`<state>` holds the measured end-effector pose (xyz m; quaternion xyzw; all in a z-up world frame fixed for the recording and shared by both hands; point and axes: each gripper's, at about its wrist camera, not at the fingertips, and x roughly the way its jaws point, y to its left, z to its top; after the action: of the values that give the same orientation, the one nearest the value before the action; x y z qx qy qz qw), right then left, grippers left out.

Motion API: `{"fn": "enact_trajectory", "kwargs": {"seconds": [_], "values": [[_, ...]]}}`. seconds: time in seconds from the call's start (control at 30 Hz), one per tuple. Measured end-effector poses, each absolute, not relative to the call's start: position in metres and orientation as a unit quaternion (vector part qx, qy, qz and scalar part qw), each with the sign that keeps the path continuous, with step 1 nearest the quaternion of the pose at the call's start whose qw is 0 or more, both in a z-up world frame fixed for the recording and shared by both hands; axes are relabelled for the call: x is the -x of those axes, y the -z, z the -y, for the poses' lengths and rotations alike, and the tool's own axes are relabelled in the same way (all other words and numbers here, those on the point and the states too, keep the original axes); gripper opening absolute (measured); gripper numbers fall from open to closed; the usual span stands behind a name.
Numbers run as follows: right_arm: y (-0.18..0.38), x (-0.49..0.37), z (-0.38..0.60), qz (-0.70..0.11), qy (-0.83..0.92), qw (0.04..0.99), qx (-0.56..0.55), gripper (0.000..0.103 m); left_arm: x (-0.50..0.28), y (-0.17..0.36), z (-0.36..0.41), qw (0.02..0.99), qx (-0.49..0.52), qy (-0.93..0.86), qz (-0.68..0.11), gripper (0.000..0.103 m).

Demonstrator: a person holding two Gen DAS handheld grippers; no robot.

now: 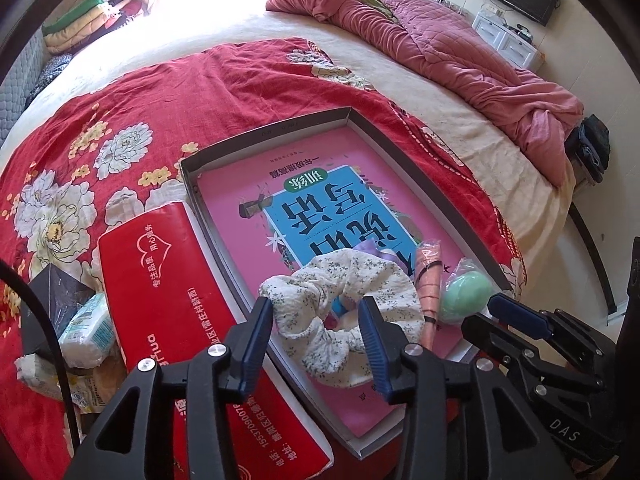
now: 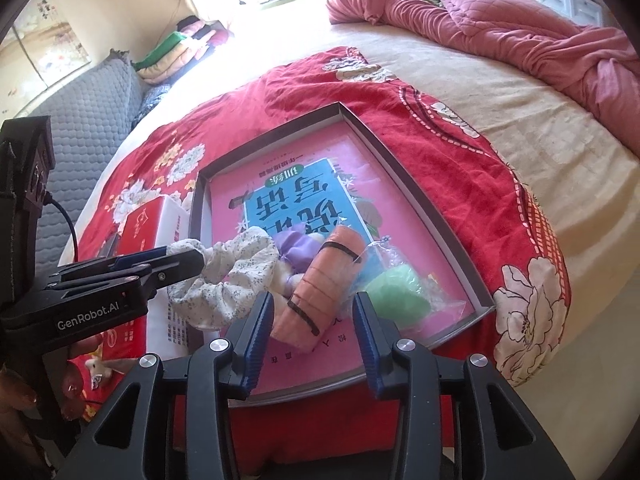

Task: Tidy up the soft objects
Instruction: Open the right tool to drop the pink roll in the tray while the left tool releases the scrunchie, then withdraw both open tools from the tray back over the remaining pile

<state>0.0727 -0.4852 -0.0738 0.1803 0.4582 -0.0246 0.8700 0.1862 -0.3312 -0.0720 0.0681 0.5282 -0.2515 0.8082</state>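
A white floral scrunchie (image 1: 352, 280) (image 2: 236, 276) lies in the near end of a shallow grey box (image 1: 264, 136) (image 2: 404, 184) lined with a pink book. My left gripper (image 1: 315, 308) (image 2: 186, 258) stands open astride the scrunchie's near side, without squeezing it. Beside the scrunchie lies an orange plush carrot (image 1: 428, 280) (image 2: 320, 280). My right gripper (image 2: 313, 304) (image 1: 480, 314) is open around the carrot's near end, with a gap on the right. A green soft ball in clear wrap (image 1: 468, 292) (image 2: 394, 290) and a purple soft piece (image 2: 298, 252) also rest in the box.
The box sits on a red floral cloth (image 1: 120, 120) spread over a bed. A red tissue box (image 1: 168, 300), a tissue pack (image 1: 90, 328) and a black box (image 1: 56, 292) lie left of it. A pink quilt (image 1: 460, 52) is heaped at the far right.
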Motion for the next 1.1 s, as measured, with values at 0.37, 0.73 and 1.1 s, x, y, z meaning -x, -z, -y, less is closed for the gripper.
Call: {"fn": "enact_trajectory", "kwargs": {"seconds": [0.37,0.73,1.1], "values": [[0.051,-0.067,0.481,-0.436,0.045,0.884,-0.162,0.057,-0.174,0.046,0.310,0.827,-0.059,0.246,-0.502,0.061],[0.024,-0.064,0.459,-0.415,0.045,0.900,-0.129,0.069,-0.157,0.025,0.272,0.844,-0.046,0.229,-0.482,0.062],[-0.006,-0.063,0.412,-0.391,0.012,0.917,-0.081,0.073,-0.140,0.004,0.209,0.865,-0.025,0.194,-0.461,0.067]]}}
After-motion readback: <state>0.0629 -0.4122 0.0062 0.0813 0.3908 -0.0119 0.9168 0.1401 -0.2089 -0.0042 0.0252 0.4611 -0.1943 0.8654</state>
